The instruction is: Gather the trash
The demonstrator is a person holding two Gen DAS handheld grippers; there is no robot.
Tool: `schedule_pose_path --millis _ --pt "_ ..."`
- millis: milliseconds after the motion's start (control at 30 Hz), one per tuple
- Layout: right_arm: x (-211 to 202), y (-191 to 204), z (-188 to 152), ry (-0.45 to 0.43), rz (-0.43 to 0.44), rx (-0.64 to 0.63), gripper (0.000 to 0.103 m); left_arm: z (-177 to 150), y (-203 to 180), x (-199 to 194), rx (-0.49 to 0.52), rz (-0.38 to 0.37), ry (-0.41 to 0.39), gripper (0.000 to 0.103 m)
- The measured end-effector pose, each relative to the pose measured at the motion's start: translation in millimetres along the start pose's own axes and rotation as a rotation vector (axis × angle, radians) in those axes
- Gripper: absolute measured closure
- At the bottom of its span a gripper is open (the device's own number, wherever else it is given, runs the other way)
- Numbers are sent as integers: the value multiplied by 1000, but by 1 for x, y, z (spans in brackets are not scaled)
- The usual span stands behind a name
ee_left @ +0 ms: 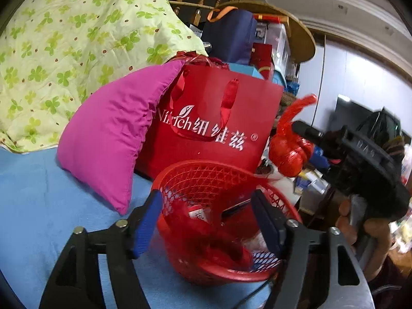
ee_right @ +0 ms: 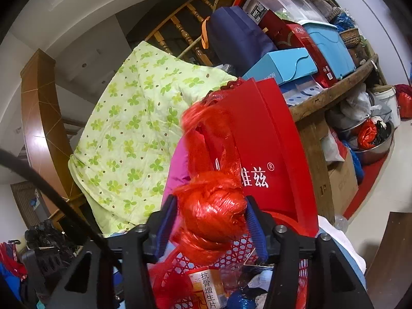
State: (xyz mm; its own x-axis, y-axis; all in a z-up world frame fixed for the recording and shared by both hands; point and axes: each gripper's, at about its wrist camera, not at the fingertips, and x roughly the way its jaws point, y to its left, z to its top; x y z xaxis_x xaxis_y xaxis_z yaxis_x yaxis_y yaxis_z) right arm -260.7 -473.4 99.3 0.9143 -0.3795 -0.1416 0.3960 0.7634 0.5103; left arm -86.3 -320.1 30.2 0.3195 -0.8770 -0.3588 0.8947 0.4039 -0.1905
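Observation:
A red plastic basket [ee_left: 206, 166] stands on the blue sheet and holds a crumpled red net [ee_left: 206, 244], a medicine box [ee_right: 206, 288] and other scraps. My left gripper [ee_left: 207, 198] hovers open just over the basket's near rim, with nothing between its blue pads. A ball of red plastic twine [ee_right: 213, 211] hangs between the pads of my right gripper [ee_right: 211, 203], above the basket [ee_right: 239, 252]. A thin gap shows at the left pad, so the pads do not press on it. In the left wrist view the twine ball [ee_left: 291, 157] sits under the right gripper [ee_left: 306, 135], right of the basket.
A red paper gift bag [ee_left: 213, 118] stands behind the basket, with a magenta pillow [ee_left: 108, 139] and a green clover quilt [ee_left: 64, 38] to its left. A blue sheet [ee_left: 31, 206] covers the surface. A round wooden table [ee_right: 334, 97] holds stacked boxes. A hand [ee_left: 360, 226] grips the right tool.

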Motion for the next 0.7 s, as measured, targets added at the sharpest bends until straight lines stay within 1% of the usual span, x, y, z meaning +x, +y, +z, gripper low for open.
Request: schedule_pose_path --millis 33,133,200,367,433,700 --pt "0 1 -1 3 0 -5 39 0 1 0 9 16 7 20" --pt "0 6 -2 2 -3 -31 39 -1 8 -4 2 52 8 12" --pt "0 10 -4 1 5 -40 39 -1 15 -4 -9 92 26 8" --pt "4 17 -7 13 18 -43 39 -3 31 -2 7 233 98 8" --pt "7 21 -9 18 24 -45 39 -4 38 -6 12 284 109 8" --pt "19 45 -20 37 44 -70 39 -4 64 -27 -12 422 116 5"
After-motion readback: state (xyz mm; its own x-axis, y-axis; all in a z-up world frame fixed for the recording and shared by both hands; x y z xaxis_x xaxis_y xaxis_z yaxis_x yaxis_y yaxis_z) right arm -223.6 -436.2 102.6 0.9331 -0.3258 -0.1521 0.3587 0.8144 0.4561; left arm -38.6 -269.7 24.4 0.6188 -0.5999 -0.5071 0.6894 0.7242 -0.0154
